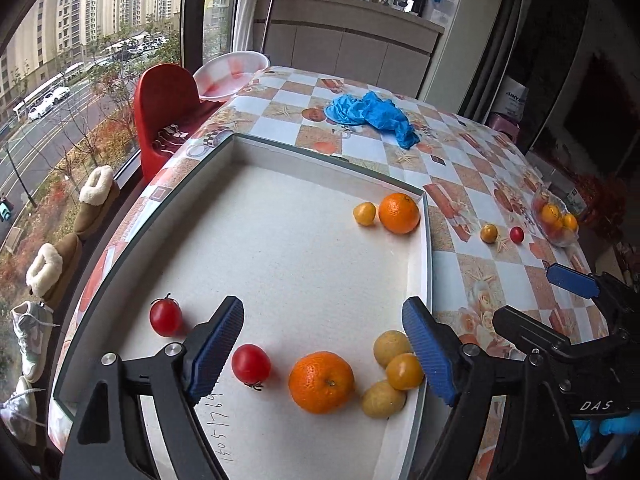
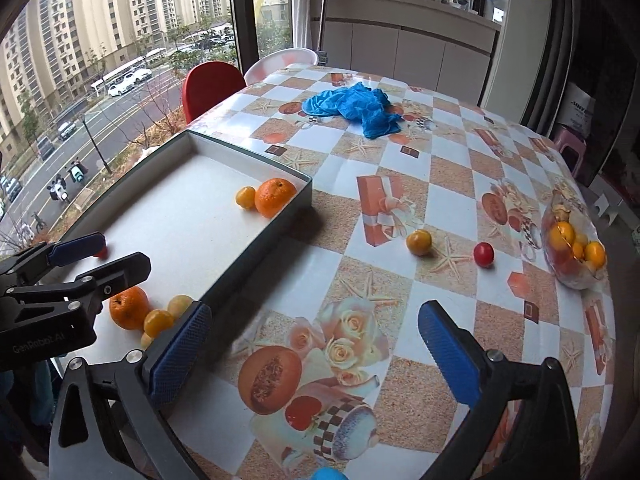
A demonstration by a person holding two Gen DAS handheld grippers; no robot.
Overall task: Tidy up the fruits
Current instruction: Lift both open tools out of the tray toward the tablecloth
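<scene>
A shallow white tray (image 1: 424,240) lies on the table and also shows in the right wrist view (image 2: 256,244). In it lie two red tomatoes (image 1: 251,364), a near orange (image 1: 321,382), three small yellow fruits (image 1: 404,370), and at the far corner an orange (image 1: 399,213) with a yellow fruit (image 1: 365,213). My left gripper (image 1: 324,348) is open and empty, low over the tray's near end. My right gripper (image 2: 316,348) is open and empty above the tablecloth, right of the tray. A yellow fruit (image 2: 419,242) and a red tomato (image 2: 483,254) lie loose on the cloth.
A clear bag of fruit (image 2: 574,252) sits near the table's right edge. Crumpled blue gloves (image 2: 354,106) lie at the far middle. A red chair (image 1: 164,104) and a white basin (image 1: 232,74) stand beyond the table by the window.
</scene>
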